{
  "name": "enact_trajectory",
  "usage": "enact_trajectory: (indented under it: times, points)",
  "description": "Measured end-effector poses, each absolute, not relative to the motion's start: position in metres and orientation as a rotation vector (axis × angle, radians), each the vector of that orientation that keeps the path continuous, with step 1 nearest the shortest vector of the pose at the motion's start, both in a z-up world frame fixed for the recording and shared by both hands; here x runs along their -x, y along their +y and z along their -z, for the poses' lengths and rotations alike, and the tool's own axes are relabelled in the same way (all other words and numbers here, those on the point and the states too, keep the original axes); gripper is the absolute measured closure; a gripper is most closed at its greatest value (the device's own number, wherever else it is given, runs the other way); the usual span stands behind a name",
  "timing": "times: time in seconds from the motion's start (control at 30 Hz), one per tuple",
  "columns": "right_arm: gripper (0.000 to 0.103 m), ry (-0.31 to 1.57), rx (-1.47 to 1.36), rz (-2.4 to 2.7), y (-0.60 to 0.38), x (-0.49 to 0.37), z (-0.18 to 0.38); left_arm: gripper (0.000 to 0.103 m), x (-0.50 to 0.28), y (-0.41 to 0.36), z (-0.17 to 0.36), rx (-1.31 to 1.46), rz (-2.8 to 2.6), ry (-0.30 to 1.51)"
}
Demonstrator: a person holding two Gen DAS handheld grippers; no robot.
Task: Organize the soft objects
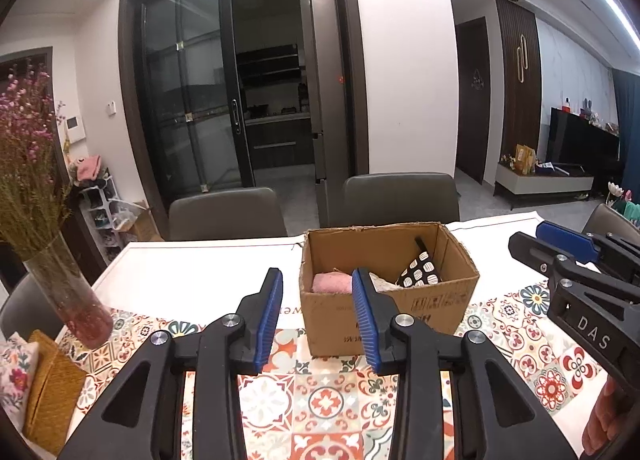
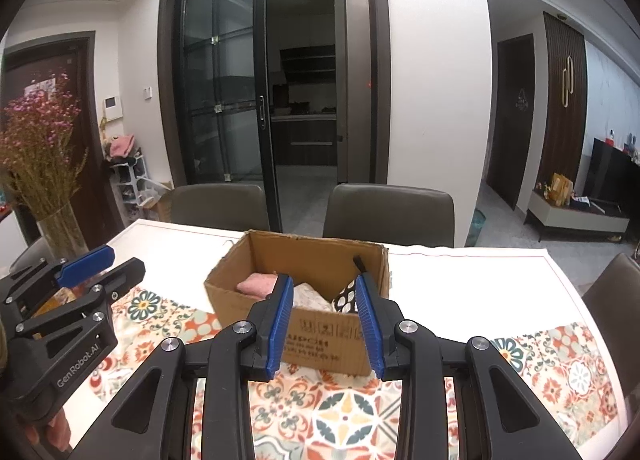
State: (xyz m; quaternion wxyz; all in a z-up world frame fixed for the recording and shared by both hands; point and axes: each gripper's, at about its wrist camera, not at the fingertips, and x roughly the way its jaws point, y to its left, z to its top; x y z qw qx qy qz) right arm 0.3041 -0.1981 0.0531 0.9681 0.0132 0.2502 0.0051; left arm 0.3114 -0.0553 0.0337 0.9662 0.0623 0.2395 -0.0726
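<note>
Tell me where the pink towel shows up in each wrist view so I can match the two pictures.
Left wrist view: the pink towel lies in the left part of the cardboard box, just left of this tool's right finger.
Right wrist view: the pink towel lies in the box's left part, just left of this tool's left finger.
Shared landmark: the black-and-white patterned pouch in the box's right part.

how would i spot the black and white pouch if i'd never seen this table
Find the open cardboard box on the patterned tablecloth. Look inside at its right end. The pouch leans there, black with white ovals, unlike the plain pink towel at the left.
</note>
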Motion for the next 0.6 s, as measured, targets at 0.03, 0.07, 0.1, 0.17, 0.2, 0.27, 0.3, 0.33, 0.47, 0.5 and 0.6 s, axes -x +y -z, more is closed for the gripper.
enact_trajectory:
  times: [0.03, 0.07, 0.1, 0.17, 0.2, 0.27, 0.3, 0.33, 0.47, 0.5, 0.6]
  points:
    - [0.069, 0.505, -0.028, -0.01, -0.196, -0.299, -0.055, 0.066, -0.305, -0.054, -0.037, -0.127, 0.141, 0.479]
    - [0.069, 0.505, -0.029, -0.009, -0.195, -0.293, -0.056, 0.065, -0.299, -0.053, -0.038, -0.127, 0.137, 0.475]
    - [0.069, 0.504, -0.032, -0.009, -0.195, -0.289, -0.057, 0.064, -0.292, -0.052, -0.041, -0.127, 0.134, 0.47]
    - [0.069, 0.503, -0.045, -0.006, -0.194, -0.28, -0.059, 0.06, -0.282, -0.05, -0.045, -0.124, 0.132, 0.465]
    - [0.069, 0.504, -0.051, -0.01, -0.193, -0.275, -0.061, 0.056, -0.277, -0.049, -0.047, -0.124, 0.134, 0.46]
    - [0.06, 0.495, -0.056, -0.009, -0.192, -0.267, -0.065, 0.053, -0.267, -0.046, -0.051, -0.126, 0.129, 0.448]
    - [0.056, 0.486, -0.052, -0.004, -0.191, -0.261, -0.068, 0.052, -0.261, -0.045, -0.052, -0.126, 0.122, 0.44]
    - [0.051, 0.481, -0.049, 0.002, -0.191, -0.256, -0.07, 0.05, -0.258, -0.044, -0.054, -0.127, 0.119, 0.437]
    - [0.049, 0.465, -0.059, 0.014, -0.19, -0.239, -0.077, 0.045, -0.241, -0.04, -0.061, -0.133, 0.111, 0.421]
    - [0.047, 0.462, -0.064, 0.019, -0.19, -0.234, -0.079, 0.042, -0.236, -0.038, -0.063, -0.131, 0.111, 0.417]
    - [0.037, 0.453, -0.07, 0.04, -0.19, -0.221, -0.083, 0.033, -0.22, -0.033, -0.067, -0.125, 0.111, 0.406]
